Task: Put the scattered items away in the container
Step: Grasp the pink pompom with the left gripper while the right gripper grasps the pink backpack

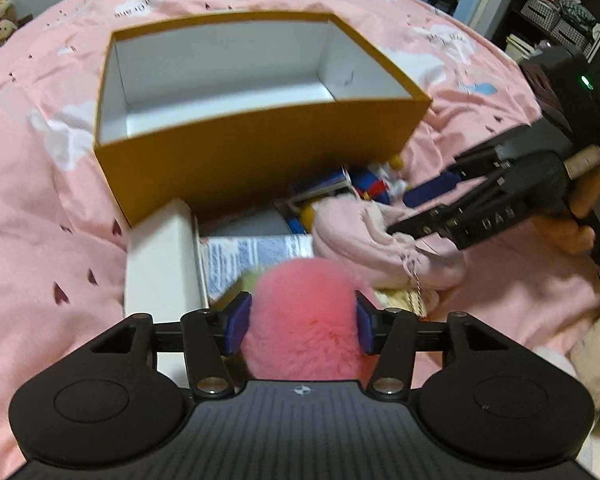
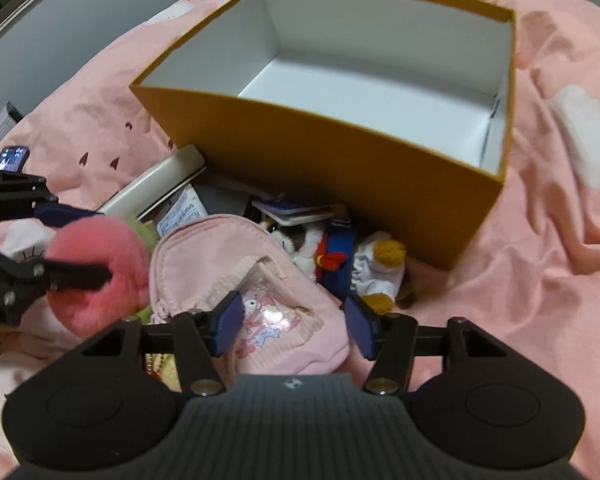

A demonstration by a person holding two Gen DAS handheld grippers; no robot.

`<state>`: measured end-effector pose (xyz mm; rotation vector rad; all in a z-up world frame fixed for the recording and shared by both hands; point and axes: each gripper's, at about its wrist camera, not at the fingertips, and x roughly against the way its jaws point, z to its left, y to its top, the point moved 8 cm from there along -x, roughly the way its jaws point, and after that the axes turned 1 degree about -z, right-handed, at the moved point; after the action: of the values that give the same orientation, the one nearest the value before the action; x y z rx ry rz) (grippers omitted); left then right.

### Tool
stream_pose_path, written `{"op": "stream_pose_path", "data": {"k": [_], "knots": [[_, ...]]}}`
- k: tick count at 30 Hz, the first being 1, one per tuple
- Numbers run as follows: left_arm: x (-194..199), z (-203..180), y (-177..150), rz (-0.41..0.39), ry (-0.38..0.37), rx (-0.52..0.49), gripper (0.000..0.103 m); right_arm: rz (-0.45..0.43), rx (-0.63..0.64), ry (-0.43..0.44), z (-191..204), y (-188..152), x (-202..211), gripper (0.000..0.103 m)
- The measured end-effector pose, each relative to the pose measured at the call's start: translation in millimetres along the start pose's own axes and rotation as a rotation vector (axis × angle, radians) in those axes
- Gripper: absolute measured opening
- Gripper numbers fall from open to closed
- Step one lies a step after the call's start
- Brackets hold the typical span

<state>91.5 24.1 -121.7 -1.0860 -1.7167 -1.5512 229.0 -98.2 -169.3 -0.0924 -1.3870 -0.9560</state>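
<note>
one orange box (image 1: 260, 168), white inside, nothing in it, standing just beyond both my claws on the pink bedspread (image 1: 40, 160) with cloud prints. one pink fur pompom (image 1: 304, 312) sits between the blue pads of my left claw (image 1: 300, 330), which touch its sides; i read that as gripping it. one pale pink pouch (image 2: 236, 276) with a cartoon window lies under my right claw (image 2: 294, 328), jaws apart, pads clear of it. ahead of that claw, against the box wall: one sailor-suit plush (image 2: 340, 264), one white carton (image 1: 160, 260), one printed packet (image 1: 256, 254). shelving with baskets (image 1: 556, 12) far right.
</note>
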Motion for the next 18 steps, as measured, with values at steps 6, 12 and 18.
{"op": "stream_pose_path", "data": {"k": [6,12,18], "knots": [[-1.4,-7.1,-11.2,0.009,0.044,-0.047,0.066,0.021,-0.112,0.108,-8.7,-6.4,-17.2,0.069],[6.4,-8.9,-21.3,0.038,0.052,-0.081,0.071,0.001,-0.103,0.113,4.5,-19.9,-7.0,0.061],[9.0,-5.6,-32.1,0.077,0.011,-0.07,0.073,0.013,-0.04,0.03,11.3,-36.2,19.1,0.027]]}}
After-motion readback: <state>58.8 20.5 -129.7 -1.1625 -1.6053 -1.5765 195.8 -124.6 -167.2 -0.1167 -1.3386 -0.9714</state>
